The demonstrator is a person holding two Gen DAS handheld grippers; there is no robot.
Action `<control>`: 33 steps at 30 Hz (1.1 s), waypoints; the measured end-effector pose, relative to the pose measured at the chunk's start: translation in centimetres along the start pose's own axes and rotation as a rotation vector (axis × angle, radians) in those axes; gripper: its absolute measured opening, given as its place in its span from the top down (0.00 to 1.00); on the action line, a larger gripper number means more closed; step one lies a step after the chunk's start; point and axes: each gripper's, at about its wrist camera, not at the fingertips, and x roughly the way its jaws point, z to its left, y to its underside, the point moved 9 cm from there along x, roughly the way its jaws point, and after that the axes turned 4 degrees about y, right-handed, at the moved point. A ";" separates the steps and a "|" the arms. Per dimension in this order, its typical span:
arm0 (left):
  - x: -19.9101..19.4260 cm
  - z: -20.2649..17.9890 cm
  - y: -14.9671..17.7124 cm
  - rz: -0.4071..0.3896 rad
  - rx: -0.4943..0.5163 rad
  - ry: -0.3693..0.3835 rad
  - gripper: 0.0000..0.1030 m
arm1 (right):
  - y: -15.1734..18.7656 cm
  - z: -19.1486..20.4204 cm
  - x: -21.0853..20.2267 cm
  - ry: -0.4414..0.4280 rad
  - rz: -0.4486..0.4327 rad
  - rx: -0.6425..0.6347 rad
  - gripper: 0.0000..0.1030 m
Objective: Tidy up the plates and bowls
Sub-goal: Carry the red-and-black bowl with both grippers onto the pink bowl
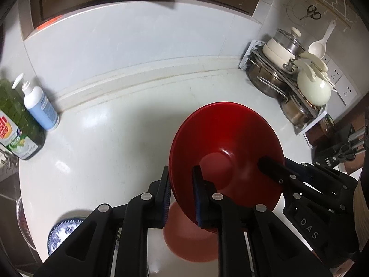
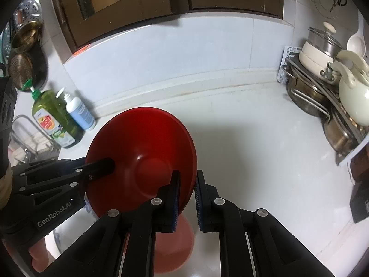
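A red bowl (image 1: 227, 145) is held tilted above the white counter, its inside facing the cameras; it may be more than one stacked. My left gripper (image 1: 182, 191) is shut on its left rim. My right gripper (image 2: 186, 195) is shut on its right rim (image 2: 143, 159). Each gripper shows in the other's view, the right gripper (image 1: 276, 168) and the left gripper (image 2: 96, 168). A blue-patterned plate (image 1: 61, 233) lies at the counter's near left. A pink round dish (image 2: 173, 242) lies under the bowl, blurred.
A green soap bottle (image 1: 16, 124) and a blue-and-white pump bottle (image 1: 40, 106) stand at the left by the sink. A rack of pots and a cream kettle (image 1: 312, 88) fills the right corner. A knife block (image 1: 341, 147) stands at the right.
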 end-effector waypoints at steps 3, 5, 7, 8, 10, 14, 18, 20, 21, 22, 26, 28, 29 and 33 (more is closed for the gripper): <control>-0.1 0.1 1.0 0.010 0.000 0.001 0.83 | 1.0 0.2 -0.3 0.000 0.007 0.000 0.87; -0.2 0.1 1.6 0.016 -0.002 0.001 0.83 | 1.6 0.4 -0.4 -0.001 0.013 0.000 0.87; -0.2 0.2 2.2 0.021 -0.004 0.001 0.83 | 2.1 0.4 -0.4 -0.003 0.021 0.000 0.87; -0.2 0.2 2.4 0.023 -0.005 0.002 0.82 | 2.4 0.6 -0.4 -0.003 0.025 -0.002 0.87; -0.1 0.2 3.0 0.033 -0.010 0.005 0.82 | 2.9 0.7 -0.4 -0.006 0.031 -0.001 0.87; 0.3 0.2 4.1 0.055 -0.012 0.005 0.82 | 4.0 0.8 -0.2 -0.008 0.053 -0.002 0.86; 0.8 0.3 5.1 0.080 -0.010 0.006 0.82 | 5.2 0.8 0.3 -0.008 0.081 -0.003 0.86; 1.2 0.3 5.8 0.097 -0.007 0.008 0.82 | 5.7 0.7 0.5 -0.007 0.093 -0.003 0.86; 1.3 0.3 6.0 0.103 -0.006 0.009 0.82 | 6.0 0.8 0.6 -0.005 0.100 -0.007 0.86; 1.5 0.3 6.3 0.113 -0.008 0.012 0.82 | 6.2 0.7 0.7 -0.004 0.106 -0.009 0.86; 2.0 0.5 7.0 0.132 -0.011 0.015 0.82 | 7.2 0.7 1.2 -0.004 0.134 -0.008 0.86; 2.3 0.5 7.3 0.139 -0.011 0.011 0.82 | 7.7 0.7 1.6 -0.007 0.152 -0.009 0.86; 2.4 0.6 7.5 0.142 -0.010 0.010 0.82 | 7.8 0.7 1.7 -0.009 0.158 -0.011 0.86; 2.9 0.8 8.1 0.164 -0.013 0.009 0.82 | 8.5 0.7 2.1 -0.010 0.185 -0.019 0.86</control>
